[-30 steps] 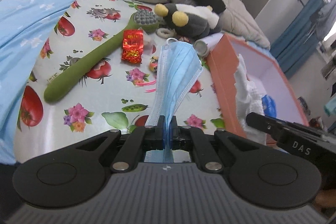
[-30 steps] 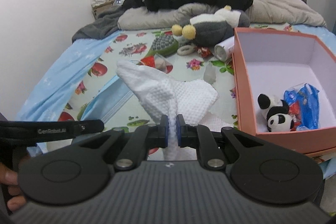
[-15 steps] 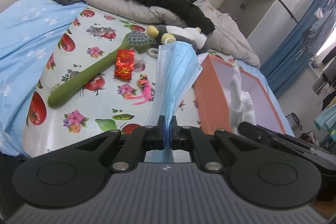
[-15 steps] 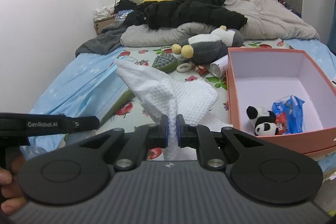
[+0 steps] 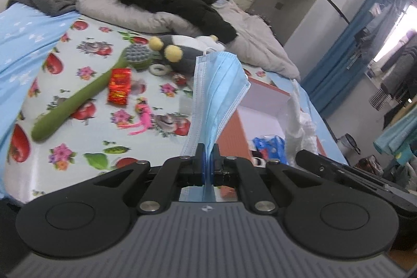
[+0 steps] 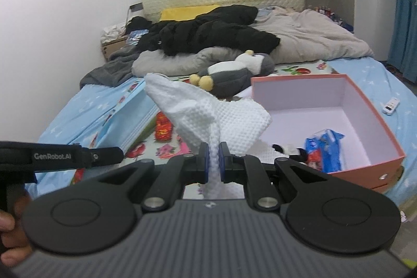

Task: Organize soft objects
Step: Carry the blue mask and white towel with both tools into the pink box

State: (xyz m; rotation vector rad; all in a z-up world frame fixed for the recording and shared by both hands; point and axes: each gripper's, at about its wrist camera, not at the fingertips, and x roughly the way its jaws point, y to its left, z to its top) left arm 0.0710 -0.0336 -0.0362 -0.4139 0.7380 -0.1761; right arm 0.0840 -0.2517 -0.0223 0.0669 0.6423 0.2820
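My left gripper point(image 5: 207, 150) is shut on a blue face mask point(image 5: 217, 93) and holds it in the air above the bed, left of the orange box point(image 5: 232, 129). My right gripper point(image 6: 214, 150) is shut on a white waffle cloth point(image 6: 208, 113), held up near the front left of the same orange box point(image 6: 375, 121). The mask also shows in the right wrist view point(image 6: 130, 119), and the cloth in the left wrist view point(image 5: 299, 121). Inside the box lie a small panda plush point(image 6: 289, 149) and a blue packet point(image 6: 325, 147).
On the fruit-print sheet lie a green long-handled brush point(image 5: 78, 100), a red packet point(image 5: 120, 86), a pink feather toy point(image 5: 142, 119), a white ring point(image 5: 159, 68) and a grey penguin plush point(image 6: 234, 72). Black and grey clothes point(image 6: 208, 33) pile up at the headboard. A white remote point(image 6: 391, 106) lies right of the box.
Both grippers have risen and pulled back from the bed with the mask and the cloth still held. More of the room and the box interior now shows.
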